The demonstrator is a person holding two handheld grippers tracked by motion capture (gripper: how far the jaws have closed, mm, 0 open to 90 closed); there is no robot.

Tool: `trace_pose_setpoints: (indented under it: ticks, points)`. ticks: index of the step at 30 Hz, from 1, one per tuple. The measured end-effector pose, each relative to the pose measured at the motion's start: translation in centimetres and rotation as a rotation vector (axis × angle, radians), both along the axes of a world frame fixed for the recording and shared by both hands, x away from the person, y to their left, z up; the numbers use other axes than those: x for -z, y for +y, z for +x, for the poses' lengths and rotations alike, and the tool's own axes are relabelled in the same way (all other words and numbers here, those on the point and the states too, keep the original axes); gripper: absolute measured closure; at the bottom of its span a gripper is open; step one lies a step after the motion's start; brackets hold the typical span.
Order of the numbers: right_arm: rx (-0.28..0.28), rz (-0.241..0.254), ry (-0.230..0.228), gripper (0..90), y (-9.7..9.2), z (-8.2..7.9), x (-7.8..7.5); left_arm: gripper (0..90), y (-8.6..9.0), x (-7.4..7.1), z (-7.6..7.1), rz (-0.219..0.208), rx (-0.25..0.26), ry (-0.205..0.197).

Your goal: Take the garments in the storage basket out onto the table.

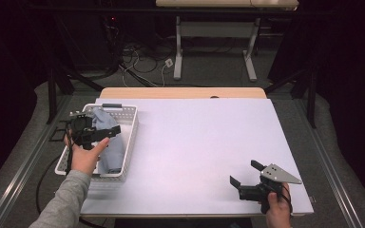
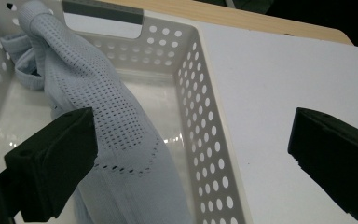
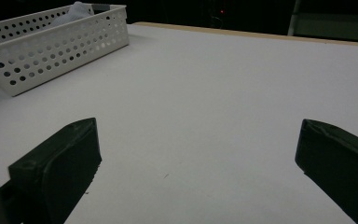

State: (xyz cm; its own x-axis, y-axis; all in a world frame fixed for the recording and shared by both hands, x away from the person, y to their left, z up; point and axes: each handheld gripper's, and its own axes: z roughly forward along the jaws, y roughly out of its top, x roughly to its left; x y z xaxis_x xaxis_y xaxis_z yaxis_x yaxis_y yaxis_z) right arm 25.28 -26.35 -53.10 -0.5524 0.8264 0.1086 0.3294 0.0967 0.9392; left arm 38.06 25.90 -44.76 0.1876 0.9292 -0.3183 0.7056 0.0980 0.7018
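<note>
High view: a white perforated basket (image 1: 129,124) sits at the left of the white desk (image 1: 204,142), and every position below is taken from that basket. A pale blue mesh garment (image 1: 110,142) lies inside it, its long axis running along the basket's length from the far handle end toward the near end.

Left gripper (image 1: 105,131) hovers over the basket's interior, jaws spread wide and holding nothing. In the left gripper view, one jaw stands over the cloth (image 2: 116,121) and the other beyond the basket's side wall (image 2: 209,140), over bare desk. The jaws therefore straddle that wall rather than the garment; in my judgement the gripper must shift inward before any closing would take cloth alone. Contact between the nearer jaw and the fabric cannot be determined.

Right gripper (image 1: 245,173) is well apart from the basket, at the desk's near right, jaws likewise spread and empty. The right gripper view shows the basket (image 3: 51,51) far off, with a little cloth showing above its rim.

The left hand is plainly the nearer. No other contents are visible in the basket.
</note>
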Motion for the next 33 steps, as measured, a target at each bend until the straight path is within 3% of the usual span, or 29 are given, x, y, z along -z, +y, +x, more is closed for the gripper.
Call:
trace_pose_setpoints:
  ticks: [11, 19, 28, 33]
  points:
    - [-0.008, -0.001, -0.007, 0.0, 0.0, 0.1, 0.1, 1.5, 0.5, 0.8, 1.6, 0.002, -0.051, 0.029]
    - [-0.013, -0.006, -0.004, 0.0, 0.1, 0.2, 0.1, 1.4, 0.7, 1.5, 2.4, -0.034, -0.083, 0.028]
    - [-0.014, -0.003, 0.002, 0.2, 0.1, 0.2, 0.2, 0.5, 1.1, 2.5, 3.2, -0.069, -0.095, 0.097]
    - [-0.012, -0.005, 0.007, 0.2, 0.1, 0.2, 0.2, 0.4, 1.0, 2.8, 3.5, -0.060, -0.093, 0.116]
